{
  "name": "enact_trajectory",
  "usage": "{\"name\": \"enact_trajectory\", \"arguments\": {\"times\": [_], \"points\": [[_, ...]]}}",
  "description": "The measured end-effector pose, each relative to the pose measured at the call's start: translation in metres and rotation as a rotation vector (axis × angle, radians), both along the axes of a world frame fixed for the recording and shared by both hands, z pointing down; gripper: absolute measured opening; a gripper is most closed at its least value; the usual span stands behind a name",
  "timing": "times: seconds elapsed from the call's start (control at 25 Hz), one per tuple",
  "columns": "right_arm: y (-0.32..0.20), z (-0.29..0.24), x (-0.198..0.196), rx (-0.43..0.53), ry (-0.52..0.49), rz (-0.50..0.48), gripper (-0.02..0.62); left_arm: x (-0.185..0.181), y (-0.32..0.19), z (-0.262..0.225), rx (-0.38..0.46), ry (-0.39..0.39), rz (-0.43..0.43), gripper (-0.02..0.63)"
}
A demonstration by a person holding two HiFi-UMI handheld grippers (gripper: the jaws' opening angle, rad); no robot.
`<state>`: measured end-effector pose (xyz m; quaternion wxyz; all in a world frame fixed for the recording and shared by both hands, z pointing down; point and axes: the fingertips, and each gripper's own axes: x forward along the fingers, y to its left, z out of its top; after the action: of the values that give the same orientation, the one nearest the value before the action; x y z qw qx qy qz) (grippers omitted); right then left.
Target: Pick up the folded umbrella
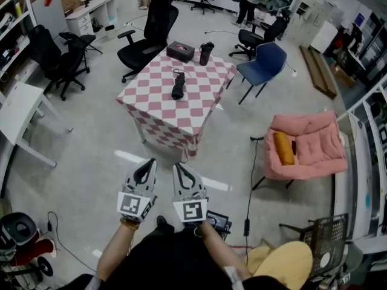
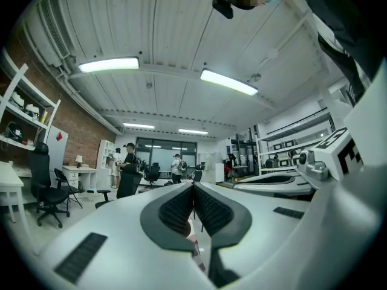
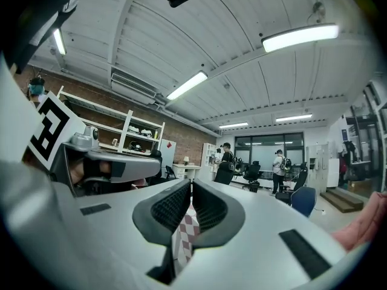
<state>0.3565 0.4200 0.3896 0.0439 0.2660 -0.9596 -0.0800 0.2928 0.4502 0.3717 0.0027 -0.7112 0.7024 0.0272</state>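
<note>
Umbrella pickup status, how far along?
Done: nothing yet; the black folded umbrella lies untouched on the pink-and-white checkered table. In hand: nothing; left claw and right claw are both shut and empty, short of the table. Left: approach, open, grasp, lift.

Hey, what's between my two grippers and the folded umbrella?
In the head view, only bare floor and the near part of the checkered tablecloth separate the left gripper and right gripper from the folded umbrella.

Bright ceiling strip lights (image 2: 109, 64); fisheye-warped edges; perhaps slight softness
</note>
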Motion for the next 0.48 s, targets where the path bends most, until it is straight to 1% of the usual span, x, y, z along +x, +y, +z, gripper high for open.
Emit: {"name": "enact_trajectory", "arguments": {"times": [0.12,0.28,0.48], "points": [[-0.01,0.0,-0.01,-0.001,-0.01,0.012,0.017,-0.011,-0.009,0.002,-0.004,0.003,0.003,0.014],[-0.031,0.009,-0.015,-0.016,-0.002,0.007,0.017,-0.015,-0.028,0.012,-0.022,0.001,-0.006,0.014],[-0.078,0.018,-0.024,-0.038,-0.012,-0.012,0.017,-0.018,-0.069,0.02,-0.051,0.002,-0.03,0.014]]}}
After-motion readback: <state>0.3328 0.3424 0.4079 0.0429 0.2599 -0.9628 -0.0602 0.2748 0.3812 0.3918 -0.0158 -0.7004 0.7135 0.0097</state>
